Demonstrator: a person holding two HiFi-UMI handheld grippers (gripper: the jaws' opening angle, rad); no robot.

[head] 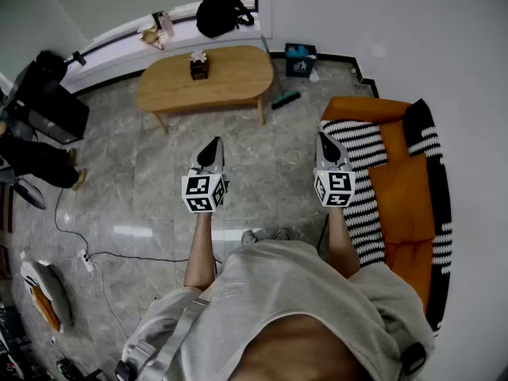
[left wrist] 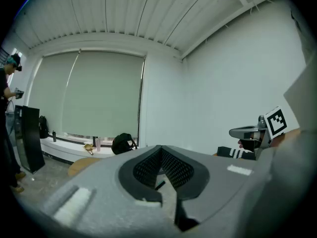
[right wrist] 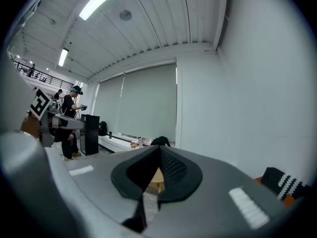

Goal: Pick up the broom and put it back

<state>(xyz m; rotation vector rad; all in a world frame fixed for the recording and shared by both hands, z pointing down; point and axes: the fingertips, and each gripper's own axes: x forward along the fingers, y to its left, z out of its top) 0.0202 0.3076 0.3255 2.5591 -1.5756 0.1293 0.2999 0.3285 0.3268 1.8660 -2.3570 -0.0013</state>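
Note:
The broom [head: 286, 99], a short dark brush with a teal part, lies on the grey floor by the right end of the wooden table [head: 238, 82]. Both grippers are held level above the floor, well short of it. My left gripper [head: 213, 145] has its jaws closed tip to tip with nothing between them, as the left gripper view [left wrist: 161, 148] shows. My right gripper [head: 325, 141] is likewise shut and empty in the right gripper view [right wrist: 159, 148]. A dark bar [left wrist: 159, 185], perhaps the broom, shows through the gap under the left jaws.
An orange sofa [head: 409, 189] with striped cushions stands close on the right. A blue box [head: 301, 59] sits by the wall, a black backpack [head: 225, 12] on the window ledge. At the left are a black case [head: 49, 105], another person's legs [head: 36, 163] and a floor cable [head: 119, 254].

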